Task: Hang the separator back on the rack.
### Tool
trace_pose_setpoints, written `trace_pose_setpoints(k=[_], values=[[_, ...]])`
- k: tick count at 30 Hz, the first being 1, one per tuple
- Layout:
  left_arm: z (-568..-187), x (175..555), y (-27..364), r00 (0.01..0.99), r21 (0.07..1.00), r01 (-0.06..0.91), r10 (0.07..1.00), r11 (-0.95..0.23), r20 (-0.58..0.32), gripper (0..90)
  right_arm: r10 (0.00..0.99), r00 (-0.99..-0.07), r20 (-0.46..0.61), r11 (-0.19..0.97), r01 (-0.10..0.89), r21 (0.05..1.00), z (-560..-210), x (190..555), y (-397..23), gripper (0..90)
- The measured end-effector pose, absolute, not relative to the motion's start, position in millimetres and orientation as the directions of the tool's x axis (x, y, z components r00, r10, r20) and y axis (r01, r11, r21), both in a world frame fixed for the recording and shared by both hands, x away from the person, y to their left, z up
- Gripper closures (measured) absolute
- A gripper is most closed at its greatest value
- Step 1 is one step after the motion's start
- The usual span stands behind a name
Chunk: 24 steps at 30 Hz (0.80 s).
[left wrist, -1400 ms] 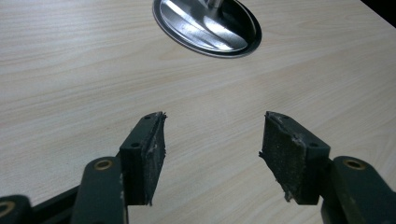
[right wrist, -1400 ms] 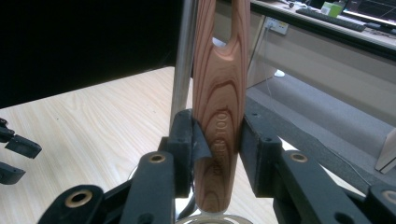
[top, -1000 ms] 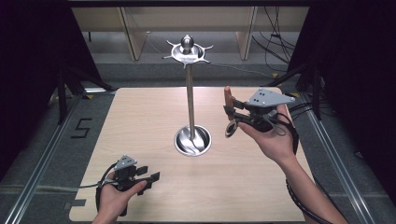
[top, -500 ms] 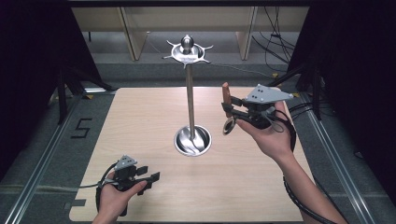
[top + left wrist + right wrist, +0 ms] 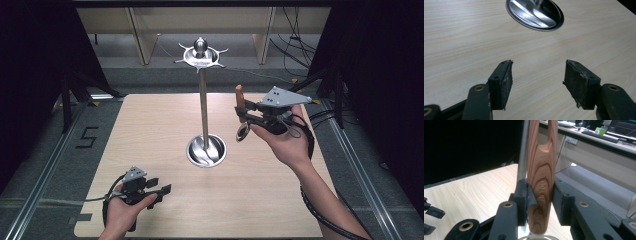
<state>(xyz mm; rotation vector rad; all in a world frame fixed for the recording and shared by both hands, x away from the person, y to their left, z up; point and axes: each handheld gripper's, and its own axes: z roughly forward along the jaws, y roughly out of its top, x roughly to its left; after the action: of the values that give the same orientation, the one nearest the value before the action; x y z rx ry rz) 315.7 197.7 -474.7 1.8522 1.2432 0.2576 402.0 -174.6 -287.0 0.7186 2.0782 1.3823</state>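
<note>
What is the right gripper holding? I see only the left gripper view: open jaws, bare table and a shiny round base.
Observer: The right gripper is shut on a wooden handle, which stands upright.
Operator: Where is it, relative to that base?
Observer: In the high view it is held above the table, to the right of the metal stand and apart from it.
Operator: What is on top of the stand?
Observer: A round cap with small hooks sticking out, and nothing hangs on them.
</note>
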Motion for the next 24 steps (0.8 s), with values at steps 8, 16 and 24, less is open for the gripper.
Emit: trace_pose_setpoints(k=[8,16,24], values=[[-475,316,197,0.48,0.747,0.653,0.832,-0.127,-0.278,38.6,0.682,-0.715,-0.15,0.335,0.123,0.934,-282,405,-173,68.3],[-475,316,197,0.479,0.744,0.656,0.832,-0.126,-0.281,38.6,0.689,-0.712,-0.137,0.314,0.123,0.941,-277,407,-169,68.3],[-475,316,197,0.48,0.746,0.654,0.831,-0.125,-0.281,38.6,0.681,-0.719,-0.14,0.317,0.117,0.941,-272,409,-167,68.3]])
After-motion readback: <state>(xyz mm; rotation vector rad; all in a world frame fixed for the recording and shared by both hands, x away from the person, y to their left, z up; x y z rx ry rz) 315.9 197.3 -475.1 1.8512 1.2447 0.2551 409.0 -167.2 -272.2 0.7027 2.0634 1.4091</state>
